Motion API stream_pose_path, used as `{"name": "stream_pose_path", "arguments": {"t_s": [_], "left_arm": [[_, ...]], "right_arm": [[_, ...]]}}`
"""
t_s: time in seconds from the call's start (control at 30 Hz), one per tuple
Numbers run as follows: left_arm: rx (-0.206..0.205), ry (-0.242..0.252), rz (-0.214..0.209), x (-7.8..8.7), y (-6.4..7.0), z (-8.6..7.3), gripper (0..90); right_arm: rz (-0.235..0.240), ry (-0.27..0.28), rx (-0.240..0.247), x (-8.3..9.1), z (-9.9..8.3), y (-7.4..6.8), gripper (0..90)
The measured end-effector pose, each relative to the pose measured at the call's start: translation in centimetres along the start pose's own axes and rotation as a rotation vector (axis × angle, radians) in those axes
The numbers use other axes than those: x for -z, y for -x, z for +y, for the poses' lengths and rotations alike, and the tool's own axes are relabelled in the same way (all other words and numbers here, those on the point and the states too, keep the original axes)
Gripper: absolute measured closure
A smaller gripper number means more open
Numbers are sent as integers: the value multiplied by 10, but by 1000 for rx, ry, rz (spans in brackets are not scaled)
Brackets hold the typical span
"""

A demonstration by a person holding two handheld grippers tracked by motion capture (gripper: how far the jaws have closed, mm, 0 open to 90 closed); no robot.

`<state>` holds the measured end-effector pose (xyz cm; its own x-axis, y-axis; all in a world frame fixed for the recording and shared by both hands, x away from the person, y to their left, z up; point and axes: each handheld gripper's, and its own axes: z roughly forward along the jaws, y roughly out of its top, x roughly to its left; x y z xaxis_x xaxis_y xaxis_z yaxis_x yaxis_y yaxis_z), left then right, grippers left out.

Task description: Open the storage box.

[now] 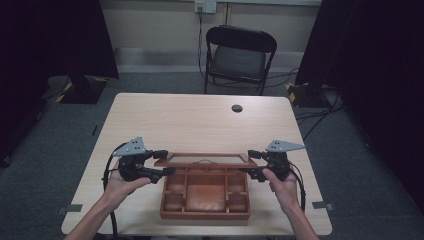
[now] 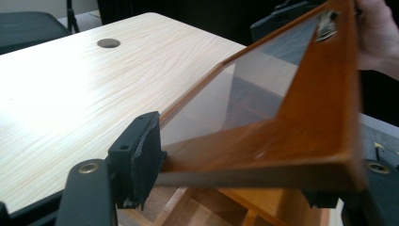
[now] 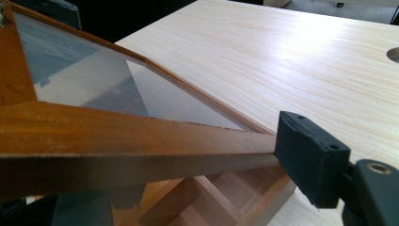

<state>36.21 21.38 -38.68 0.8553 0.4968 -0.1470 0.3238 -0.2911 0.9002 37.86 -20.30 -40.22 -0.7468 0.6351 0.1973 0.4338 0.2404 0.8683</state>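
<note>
**Glass lid held up at both ends over a wooden box**

Grippers meet the lid from either side in the high view. The left gripper (image 1: 167, 171) comes in at nine o'clock of the wooden box (image 1: 205, 207), the right gripper (image 1: 248, 172) at three o'clock, each held in a hand whose forearm enters from six o'clock. Between them the glass-panelled lid (image 1: 172, 161) stands raised at the box's twelve o'clock edge, its front edge lifted off the compartments. The box sits near the table's (image 1: 175, 120) six o'clock edge — small compartments down both sides, a brown padded panel (image 1: 206, 196) in the middle. A round cable hole (image 1: 237, 108) lies toward twelve o'clock, and a black folding chair (image 1: 239, 57) stands beyond the table.

In the left gripper view the lid (image 2: 310, 127) tilts upward toward two o'clock, its wooden frame crossing the picture. One black jaw pad presses against the frame's end at seven o'clock, the other shows under the frame at four o'clock — closed on the lid. The box's dividers (image 2: 226, 207) show below at six o'clock. A hand (image 2: 379, 35) is at the far end, at two o'clock.

In the right gripper view the lid's frame (image 3: 117, 141) runs from nine o'clock to the black jaw pad at four o'clock, which touches its end; the second jaw is hidden under the frame, so the grip reads as clamped on the lid. Box dividers (image 3: 216, 193) lie beneath, at six o'clock.
</note>
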Motion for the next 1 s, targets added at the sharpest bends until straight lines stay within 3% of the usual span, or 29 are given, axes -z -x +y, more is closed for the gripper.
{"name": "stream_pose_path", "arguments": {"t_s": [0.2, 0.3, 0.47, 0.57, 0.87, 1.0], "left_arm": [[-3, 8, 57, -1, -4, -3, 336], [15, 16, 58, -1, -7, -3, 368], [-13, -1, 92, -3, -15, -2, 409], [-4, 6, 111, -5, -17, -3, 438], [16, 8, 104, -12, -25, 1, 491], [-3, 6, 106, -15, -29, 5, 524]], "right_arm": [[9, 4, 1, -2, 4, 0, 305], [12, 2, 8, -4, 8, -1, 305], [1, 6, 14, -6, 13, -2, 312], [0, 13, 5, -6, 15, -1, 323], [4, 25, -15, -9, 19, 2, 330], [-15, 36, -6, -9, 22, 2, 346]]}}
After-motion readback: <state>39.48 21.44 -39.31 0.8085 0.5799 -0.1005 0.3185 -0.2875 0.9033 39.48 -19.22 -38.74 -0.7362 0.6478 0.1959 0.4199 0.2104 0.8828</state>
